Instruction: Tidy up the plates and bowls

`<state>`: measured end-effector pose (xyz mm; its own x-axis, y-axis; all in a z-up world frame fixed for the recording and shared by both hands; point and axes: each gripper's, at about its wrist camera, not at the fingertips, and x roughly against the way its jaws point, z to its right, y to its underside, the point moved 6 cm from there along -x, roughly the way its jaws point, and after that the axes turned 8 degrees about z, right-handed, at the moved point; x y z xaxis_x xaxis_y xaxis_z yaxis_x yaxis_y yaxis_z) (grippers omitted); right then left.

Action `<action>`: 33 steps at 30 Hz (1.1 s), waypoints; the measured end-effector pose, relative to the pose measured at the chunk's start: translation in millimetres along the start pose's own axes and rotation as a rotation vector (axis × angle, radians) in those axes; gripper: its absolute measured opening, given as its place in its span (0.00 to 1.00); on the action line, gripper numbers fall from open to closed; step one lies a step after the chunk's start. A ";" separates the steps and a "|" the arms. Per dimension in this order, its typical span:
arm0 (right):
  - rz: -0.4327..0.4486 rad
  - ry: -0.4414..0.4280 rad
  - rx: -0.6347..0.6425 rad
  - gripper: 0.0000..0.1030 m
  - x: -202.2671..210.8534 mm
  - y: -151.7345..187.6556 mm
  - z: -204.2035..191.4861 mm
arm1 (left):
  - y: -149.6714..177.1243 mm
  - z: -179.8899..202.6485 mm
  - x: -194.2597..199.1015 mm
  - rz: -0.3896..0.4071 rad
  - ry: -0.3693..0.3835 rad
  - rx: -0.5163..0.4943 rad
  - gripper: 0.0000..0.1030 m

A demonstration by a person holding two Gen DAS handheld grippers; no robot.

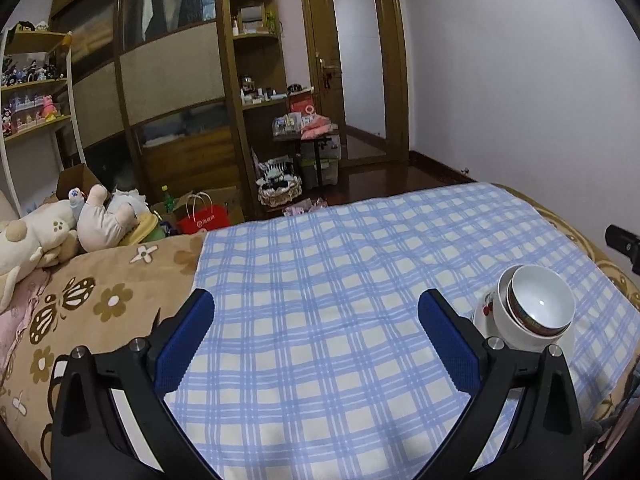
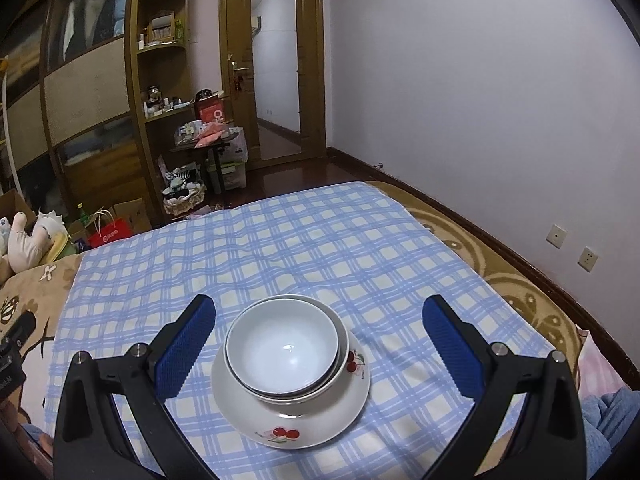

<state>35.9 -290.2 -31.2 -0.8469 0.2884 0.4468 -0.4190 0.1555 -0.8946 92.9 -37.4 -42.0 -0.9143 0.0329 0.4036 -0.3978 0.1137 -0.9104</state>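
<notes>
On the checked cloth point(image 2: 280, 240), the left gripper point(image 1: 316, 320) hangs spread wide and empty over bare fabric; to its right two nested bowls point(image 2: 286, 350) sit on a cherry-print plate point(image 2: 316, 420), between the right gripper's point(image 2: 319, 322) parted, empty fingers.

plate point(image 1: 482, 312) mostly hidden behind bowls point(image 1: 532, 312), shelf figurines point(image 1: 32, 72) too small
</notes>
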 end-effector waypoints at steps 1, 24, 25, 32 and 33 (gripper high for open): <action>0.000 0.002 0.002 1.00 0.4 0.1 0.2 | 1.8 0.2 -1.5 -0.010 -0.006 -0.003 0.97; -0.010 0.013 0.040 1.00 0.7 3.2 -4.9 | 4.3 -7.2 3.4 -0.001 -0.053 -0.008 0.97; -0.011 0.013 0.038 1.00 0.6 3.4 -5.2 | 4.2 -7.5 3.7 0.002 -0.057 -0.008 0.97; -0.011 0.011 0.039 1.00 0.7 3.6 -4.9 | 4.1 -6.8 3.8 0.002 -0.057 -0.013 0.97; -0.011 0.012 0.039 1.00 0.5 3.7 -4.8 | 3.9 -6.4 3.5 0.001 -0.057 -0.014 0.97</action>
<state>35.5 -285.0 -34.3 -0.8382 0.2985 0.4565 -0.4410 0.1215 -0.8893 88.6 -30.5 -43.5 -0.9177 -0.0232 0.3967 -0.3963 0.1279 -0.9092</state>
